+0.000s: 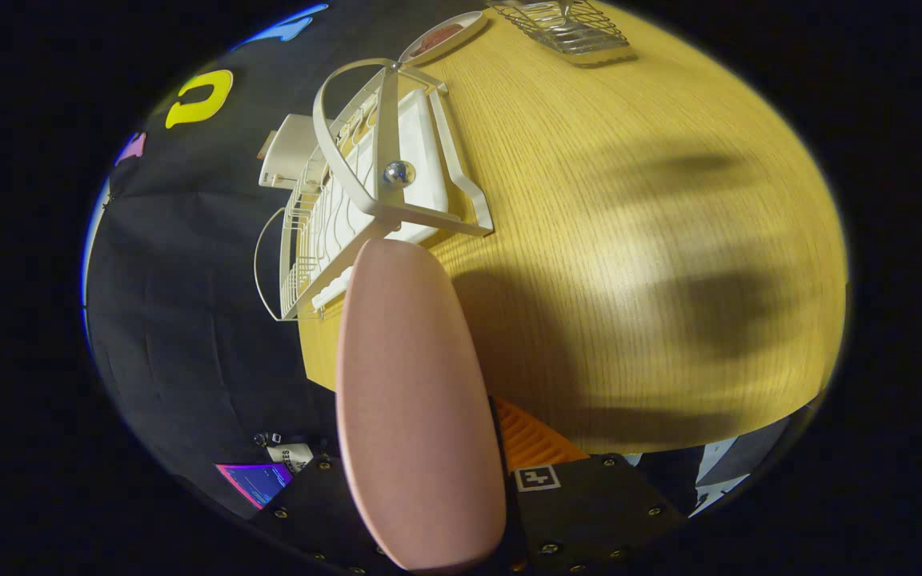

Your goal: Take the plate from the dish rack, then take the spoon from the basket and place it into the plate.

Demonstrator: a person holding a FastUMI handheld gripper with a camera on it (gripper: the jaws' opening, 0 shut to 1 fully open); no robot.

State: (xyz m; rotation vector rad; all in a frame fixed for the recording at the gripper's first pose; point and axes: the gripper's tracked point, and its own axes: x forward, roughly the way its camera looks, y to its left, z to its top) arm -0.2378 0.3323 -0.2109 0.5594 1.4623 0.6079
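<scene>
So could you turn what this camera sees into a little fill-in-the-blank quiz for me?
1. The gripper is holding a pink ____ on edge between its fingers.
2. The white dish rack stands on a ____ table.
3. Far across the table sits a basket made of metal ____.
4. Beside that basket lies a white dish, just beyond the dish ____.

Missing words: plate; wooden; wire; rack
</scene>
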